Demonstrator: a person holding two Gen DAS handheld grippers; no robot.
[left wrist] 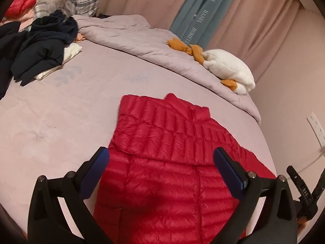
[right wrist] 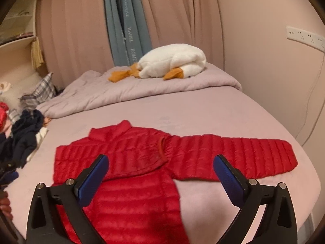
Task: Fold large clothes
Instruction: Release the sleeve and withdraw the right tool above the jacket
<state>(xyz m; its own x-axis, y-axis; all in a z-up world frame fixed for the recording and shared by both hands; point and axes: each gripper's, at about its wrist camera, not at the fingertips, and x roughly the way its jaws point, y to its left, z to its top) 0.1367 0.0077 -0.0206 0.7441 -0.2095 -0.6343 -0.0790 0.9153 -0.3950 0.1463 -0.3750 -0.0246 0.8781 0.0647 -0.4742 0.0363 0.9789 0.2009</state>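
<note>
Red quilted jacket (left wrist: 162, 162) is spread flat on the pink bed (left wrist: 61, 122), 1 sleeve folded across its chest; both the left gripper (left wrist: 161, 166) and right gripper (right wrist: 160, 172) are held above it, jaws wide and empty

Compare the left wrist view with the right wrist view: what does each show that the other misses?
Left wrist only: the other tool's black frame at the right edge.
Right wrist only: the jacket's outstretched sleeve, lying flat to the right, and wall shelves.
Both: the red puffer jacket on the bed, one sleeve folded across it, a plush goose, and an open, empty tool.
</note>
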